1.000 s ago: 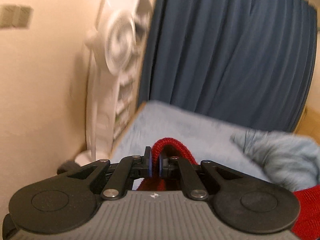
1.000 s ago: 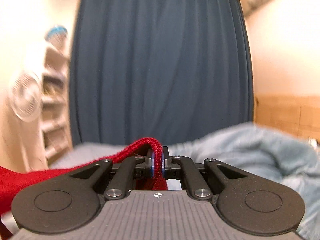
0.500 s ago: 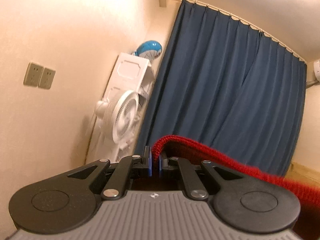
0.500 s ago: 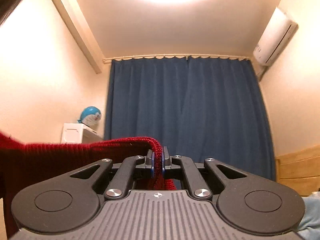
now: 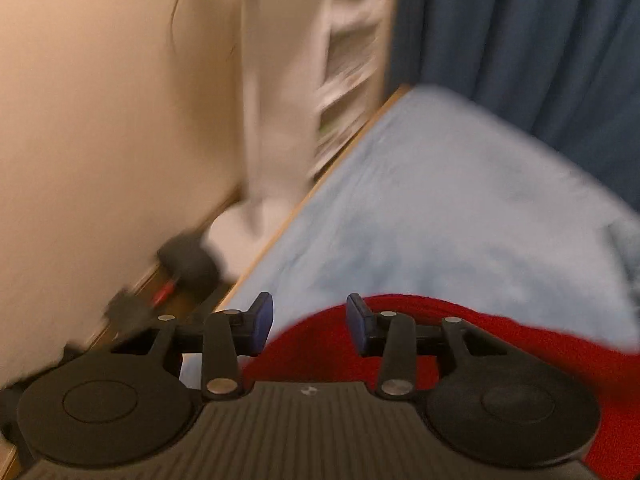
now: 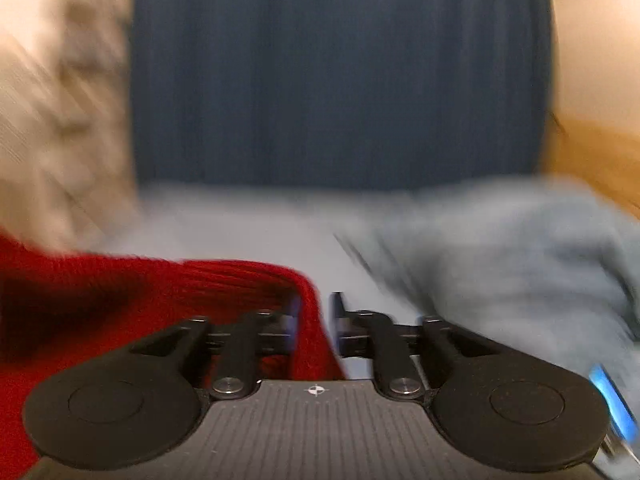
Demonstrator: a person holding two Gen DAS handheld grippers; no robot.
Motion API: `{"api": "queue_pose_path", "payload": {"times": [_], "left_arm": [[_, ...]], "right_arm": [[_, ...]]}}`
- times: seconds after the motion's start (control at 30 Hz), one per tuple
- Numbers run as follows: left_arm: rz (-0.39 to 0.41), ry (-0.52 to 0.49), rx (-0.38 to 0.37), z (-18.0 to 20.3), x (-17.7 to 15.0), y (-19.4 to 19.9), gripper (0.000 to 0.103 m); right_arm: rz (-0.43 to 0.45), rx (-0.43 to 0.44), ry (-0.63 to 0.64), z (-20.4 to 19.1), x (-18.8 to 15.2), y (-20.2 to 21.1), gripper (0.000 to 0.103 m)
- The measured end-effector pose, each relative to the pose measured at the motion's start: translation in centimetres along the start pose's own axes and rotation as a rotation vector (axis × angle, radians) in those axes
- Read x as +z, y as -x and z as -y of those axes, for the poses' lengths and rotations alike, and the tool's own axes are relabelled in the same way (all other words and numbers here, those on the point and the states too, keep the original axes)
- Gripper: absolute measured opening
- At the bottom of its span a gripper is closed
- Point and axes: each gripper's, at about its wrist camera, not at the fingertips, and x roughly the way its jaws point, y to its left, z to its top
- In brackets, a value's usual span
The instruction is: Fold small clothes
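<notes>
A red knitted garment (image 5: pixel 500 344) lies on the light blue bed cover (image 5: pixel 440 200) under the left gripper. My left gripper (image 5: pixel 310 322) is open, its blue-padded fingers wide apart, with the garment's edge between and below them. In the right wrist view the same red garment (image 6: pixel 120 300) spreads to the left. My right gripper (image 6: pixel 316 316) is open; the garment's ribbed edge lies in the gap against the left finger. Both views are blurred by motion.
A white standing fan (image 5: pixel 276 120) and white shelves (image 5: pixel 348 60) stand by the beige wall left of the bed. A dark blue curtain (image 6: pixel 340 80) hangs behind. A crumpled light blue blanket (image 6: pixel 520 248) lies at the right. The bed's wooden edge (image 5: pixel 304 200) runs diagonally.
Both grippers were shut on the red garment and raised high. Now they have swung down toward the bed and both have opened, letting go of the garment.
</notes>
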Motion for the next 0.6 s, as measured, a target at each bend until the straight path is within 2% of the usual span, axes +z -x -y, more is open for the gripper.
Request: {"api": "queue_pose_path", "payload": {"times": [0.03, 0.07, 0.1, 0.17, 0.23, 0.3, 0.43, 0.5, 0.6], "left_arm": [[-0.014, 0.005, -0.027, 0.2, -1.0, -0.7, 0.055], [-0.023, 0.005, -0.061, 0.1, -2.3, -1.0, 0.076], [-0.022, -0.012, -0.085, -0.1, -4.0, -1.1, 0.093], [-0.005, -0.088, -0.075, -0.8, -7.6, -0.8, 0.095], [-0.048, -0.186, -0.071, -2.1, -11.8, -0.1, 0.095], [-0.079, -0.227, -0.069, -3.4, -15.4, 0.9, 0.095], [-0.153, -0.192, -0.082, -6.1, -21.1, 3.2, 0.095], [-0.172, -0.157, -0.086, -7.1, -22.9, 4.6, 0.095], [-0.2, -0.113, -0.101, -8.1, -25.3, 6.6, 0.095]], "right_arm": [[-0.085, -0.062, 0.013, -0.5, -1.0, -2.5, 0.039], [-0.126, -0.066, 0.013, -0.5, -2.4, -3.9, 0.039], [-0.131, -0.023, -0.016, -0.1, -4.1, -4.0, 0.046], [-0.18, 0.089, -0.07, 1.6, -8.2, -3.5, 0.055], [-0.253, 0.097, -0.078, 2.9, -12.9, -2.6, 0.055], [-0.32, 0.084, -0.09, 5.0, -17.6, -1.3, 0.055], [-0.43, 0.06, -0.171, 6.2, -25.0, 0.9, 0.059], [-0.453, 0.076, -0.196, 6.3, -26.9, 1.4, 0.062], [-0.439, 0.113, -0.23, 4.7, -28.6, 3.0, 0.071]]}}
